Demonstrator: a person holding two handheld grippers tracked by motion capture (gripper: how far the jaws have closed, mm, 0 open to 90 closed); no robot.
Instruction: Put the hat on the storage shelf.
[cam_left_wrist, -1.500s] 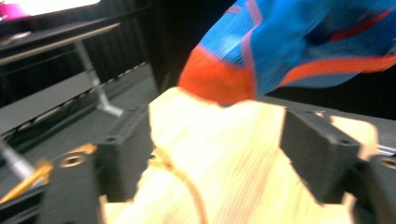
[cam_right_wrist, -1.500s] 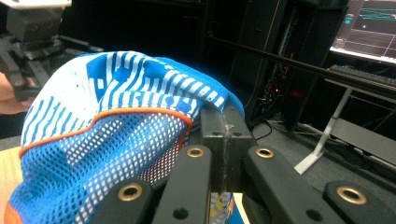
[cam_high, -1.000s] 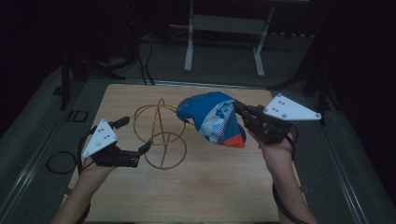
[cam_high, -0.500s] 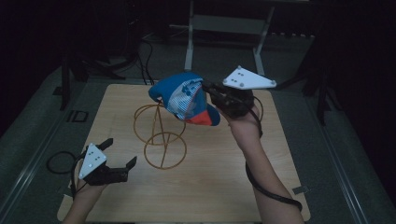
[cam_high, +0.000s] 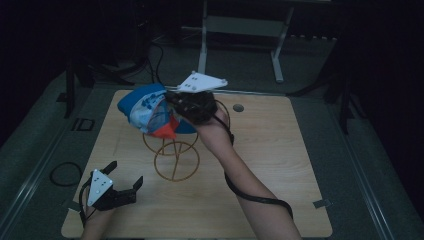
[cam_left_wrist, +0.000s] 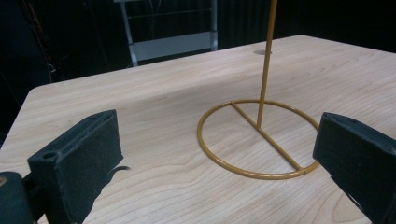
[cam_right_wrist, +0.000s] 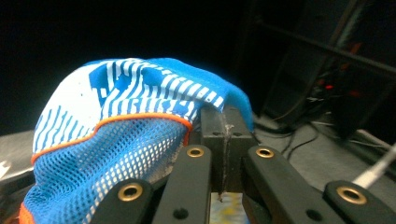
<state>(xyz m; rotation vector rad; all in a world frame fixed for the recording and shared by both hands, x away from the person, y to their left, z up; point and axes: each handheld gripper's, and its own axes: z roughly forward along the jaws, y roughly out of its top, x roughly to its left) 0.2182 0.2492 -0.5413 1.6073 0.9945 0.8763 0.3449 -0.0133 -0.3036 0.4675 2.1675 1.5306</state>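
A blue, white and orange mesh cap hangs over the top of a gold wire stand, held up by my right gripper, which is shut on the cap's edge. The stand's round base and upright rod rest on the wooden table. My left gripper sits low at the table's front left corner, open and holding nothing, its two black pads spread wide and aimed at the stand's base.
A small round hole marks the table's back right. A metal frame stands on the floor beyond the table. A black cable loop lies off the left edge. Dark floor surrounds the table.
My right gripper carried the cap leftward and farther back, bringing it over the stand's top. My left gripper drew back toward the front left corner and stayed open.
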